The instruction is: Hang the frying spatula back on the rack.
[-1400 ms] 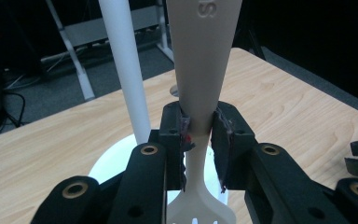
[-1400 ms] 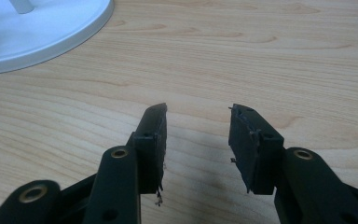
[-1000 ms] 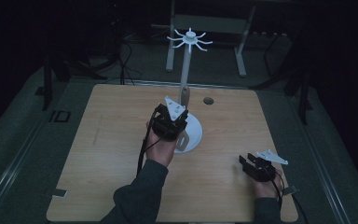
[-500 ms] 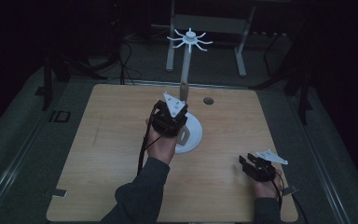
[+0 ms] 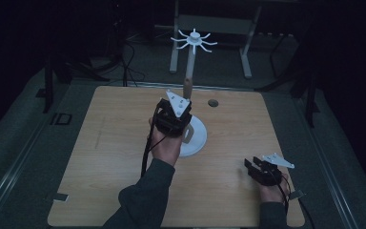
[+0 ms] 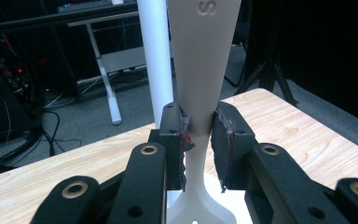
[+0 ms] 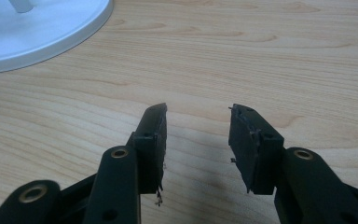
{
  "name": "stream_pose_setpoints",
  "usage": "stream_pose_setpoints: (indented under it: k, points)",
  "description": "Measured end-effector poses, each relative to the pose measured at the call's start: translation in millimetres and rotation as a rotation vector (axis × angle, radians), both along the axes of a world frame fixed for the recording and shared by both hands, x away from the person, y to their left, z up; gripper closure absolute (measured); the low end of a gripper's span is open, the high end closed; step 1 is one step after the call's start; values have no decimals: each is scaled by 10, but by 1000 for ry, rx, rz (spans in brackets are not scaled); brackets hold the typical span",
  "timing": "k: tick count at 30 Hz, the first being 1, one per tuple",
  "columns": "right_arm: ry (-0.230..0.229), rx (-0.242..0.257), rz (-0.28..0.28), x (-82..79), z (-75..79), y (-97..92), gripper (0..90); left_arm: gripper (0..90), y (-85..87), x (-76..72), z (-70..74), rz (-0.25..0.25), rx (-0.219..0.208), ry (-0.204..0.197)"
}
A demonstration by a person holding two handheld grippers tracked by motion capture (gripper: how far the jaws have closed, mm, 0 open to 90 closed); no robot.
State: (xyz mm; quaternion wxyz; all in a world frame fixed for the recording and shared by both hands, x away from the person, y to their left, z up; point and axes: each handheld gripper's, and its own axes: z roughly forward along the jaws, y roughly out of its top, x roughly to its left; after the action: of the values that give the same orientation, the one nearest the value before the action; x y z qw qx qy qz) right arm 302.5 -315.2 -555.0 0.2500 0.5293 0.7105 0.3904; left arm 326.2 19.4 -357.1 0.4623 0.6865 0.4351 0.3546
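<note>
The left claw (image 5: 175, 125) hangs over the middle of the worktop (image 5: 105, 157), just in front of the white stand (image 5: 196, 136). Seen along its jaws, it is clenched on a pale, tapering piece (image 6: 204, 70) marked with an "S", which narrows to a thin waist right where the pads (image 6: 221, 140) press it from both sides. The piece stands upright between them, widening again below the grip. Just behind it, to the left, rises the stand's white pole (image 6: 154, 56). From above, that pole carries a spoked head (image 5: 194, 40) at the far end, and its round base sits on the wood to the right of the hand.

The right claw (image 5: 256, 168) rests low near the right front corner of the worktop, well apart from the stand. Its jaws are released, bare wood showing between them.
</note>
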Motion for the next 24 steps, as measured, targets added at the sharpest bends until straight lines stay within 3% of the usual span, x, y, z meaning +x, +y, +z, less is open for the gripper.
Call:
stream_pose_setpoints:
  k: [24]
  points:
    - [5,-3,3,7,-9,5,563,749,-46,39,146,24,-10,-22]
